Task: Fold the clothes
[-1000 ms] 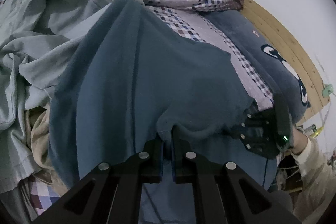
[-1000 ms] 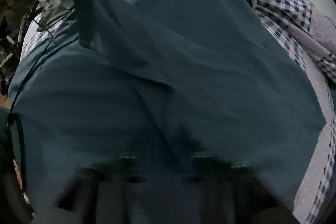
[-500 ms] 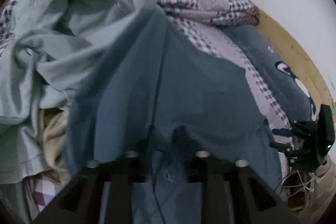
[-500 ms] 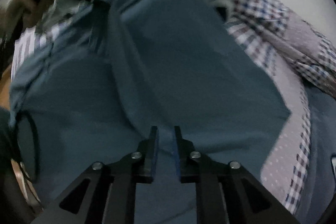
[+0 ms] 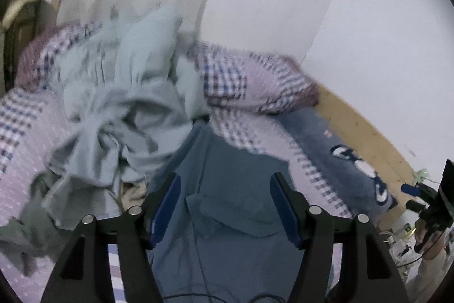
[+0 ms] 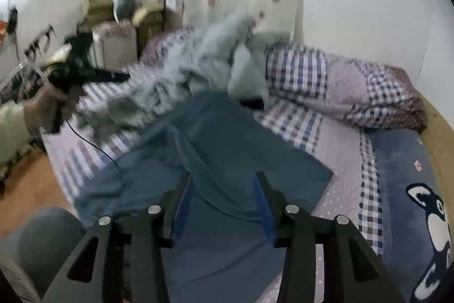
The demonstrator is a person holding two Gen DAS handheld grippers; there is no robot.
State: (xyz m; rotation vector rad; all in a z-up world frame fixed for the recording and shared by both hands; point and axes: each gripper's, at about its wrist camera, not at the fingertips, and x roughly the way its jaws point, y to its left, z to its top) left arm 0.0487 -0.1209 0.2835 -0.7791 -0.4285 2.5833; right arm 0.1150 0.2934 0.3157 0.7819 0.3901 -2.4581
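Cloth is the matter here: a dark blue garment (image 6: 227,144) lies spread on the bed (image 6: 337,149), ahead of and below both tongs. In the left wrist view the left tongs (image 5: 224,206) stand wide open and empty above it, and the garment (image 5: 227,189) runs from 6 o'clock up toward 12, where its far end meets a heap of pale grey clothes (image 5: 124,110). In the right wrist view the right tongs (image 6: 224,206) are likewise spread apart and grip nothing; the garment's long axis runs from 6 toward 12 o'clock, with a raised crease along it and a corner out at 3 o'clock. Both tongs hang level over the near end, about equally close. Whether this flat lie is a spread for folding or one fold already laid, the views do not settle.
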